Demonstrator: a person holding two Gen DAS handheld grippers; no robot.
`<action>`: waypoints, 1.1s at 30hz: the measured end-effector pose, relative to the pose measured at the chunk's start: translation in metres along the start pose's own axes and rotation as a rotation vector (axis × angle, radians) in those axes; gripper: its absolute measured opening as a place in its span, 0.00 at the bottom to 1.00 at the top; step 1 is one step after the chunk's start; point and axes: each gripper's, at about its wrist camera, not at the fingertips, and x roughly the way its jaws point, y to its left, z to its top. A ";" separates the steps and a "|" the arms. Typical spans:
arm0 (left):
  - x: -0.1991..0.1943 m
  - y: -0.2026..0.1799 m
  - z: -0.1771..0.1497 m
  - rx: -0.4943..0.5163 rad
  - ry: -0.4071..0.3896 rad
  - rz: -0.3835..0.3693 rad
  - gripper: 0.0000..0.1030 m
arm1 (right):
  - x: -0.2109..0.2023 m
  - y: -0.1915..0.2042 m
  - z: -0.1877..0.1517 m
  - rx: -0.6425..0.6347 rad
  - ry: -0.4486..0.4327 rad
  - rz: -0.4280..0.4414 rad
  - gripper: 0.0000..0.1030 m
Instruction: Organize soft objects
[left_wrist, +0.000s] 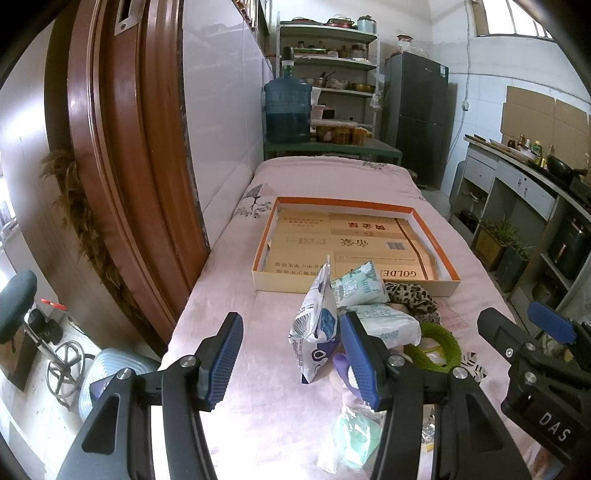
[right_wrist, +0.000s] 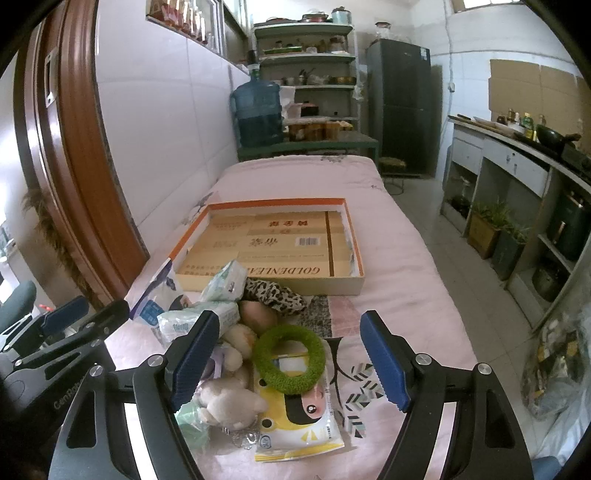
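Observation:
A pile of soft objects lies on the pink bedspread (right_wrist: 388, 280): a green fuzzy ring (right_wrist: 289, 358), a cream plush toy (right_wrist: 229, 400), tissue packs (right_wrist: 225, 277), a leopard-print cloth (right_wrist: 275, 291), a yellow wipes pack (right_wrist: 295, 424) and a blue-white bag (left_wrist: 317, 325). An open shallow cardboard box (right_wrist: 269, 240) lies beyond the pile. My left gripper (left_wrist: 291, 358) is open and empty, low over the pile's left side. My right gripper (right_wrist: 290, 365) is open and empty, its jaws on either side of the ring and the plush.
A brown wooden door frame (left_wrist: 122, 155) stands on the left. A water jug (right_wrist: 258, 110), shelves (right_wrist: 310, 81) and a fridge (right_wrist: 402, 103) stand beyond the bed. A kitchen counter (right_wrist: 517, 155) runs along the right, with potted plants (right_wrist: 487, 225) under it.

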 end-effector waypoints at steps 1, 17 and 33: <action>0.001 0.000 -0.001 -0.001 0.002 -0.001 0.54 | 0.001 0.000 -0.001 0.000 0.002 0.002 0.78; 0.006 0.003 -0.001 -0.008 0.014 -0.005 0.54 | 0.005 0.001 -0.001 -0.006 0.014 0.005 0.78; 0.007 0.003 -0.001 -0.006 0.018 -0.004 0.54 | 0.008 0.002 -0.002 -0.003 0.020 0.007 0.78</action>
